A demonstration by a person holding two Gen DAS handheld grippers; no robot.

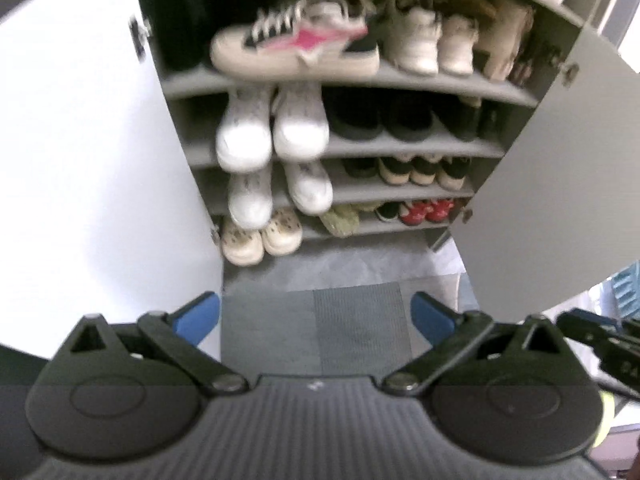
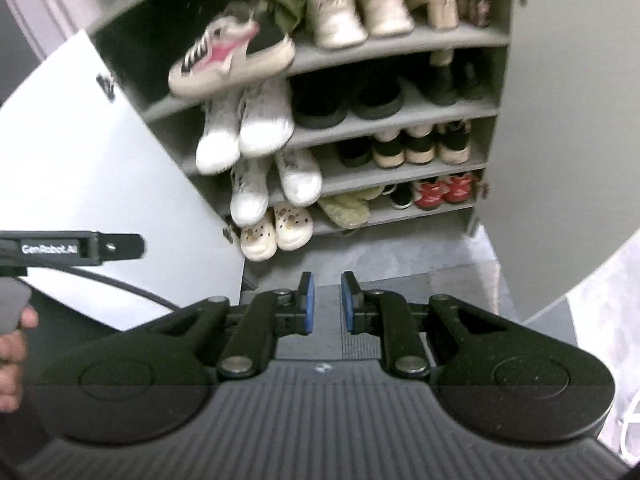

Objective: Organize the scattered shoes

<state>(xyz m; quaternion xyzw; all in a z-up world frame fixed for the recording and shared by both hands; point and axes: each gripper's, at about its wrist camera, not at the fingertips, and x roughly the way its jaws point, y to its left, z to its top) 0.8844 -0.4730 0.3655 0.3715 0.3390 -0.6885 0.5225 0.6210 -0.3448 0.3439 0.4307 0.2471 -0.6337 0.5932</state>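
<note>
Grey laminate shoe cabinet (image 1: 400, 148), both doors swung wide, stands ahead of and below both tools. The left tool (image 1: 316, 316) has its blue-padded fingers (image 1: 202, 312) spread wide with nothing between them; only grey carpet floor (image 1: 352, 320) shows in the gap. The right tool (image 2: 327, 300) has its blue pads (image 2: 307, 300) drawn close together, a narrow gap remaining, nothing held.

A cream low-top sneaker with a pink star patch and black-and-white laces (image 1: 296, 48) lies sideways on the upper visible shelf, its sole overhanging the shelf's front edge, far ahead of the left tool and left of centre. Just beside it to the right stands a pair of off-white chunky trainers (image 1: 432, 40). One shelf down, a pair of white high-top boots (image 1: 272, 128) protrudes toe-first over the edge; dark shoes (image 1: 384, 120) sit beside them. On the lowest shelf are cream perforated clogs (image 1: 260, 236) and red trainers (image 1: 426, 212).

A hand (image 2: 12, 344) shows at the left edge of the right wrist view.
</note>
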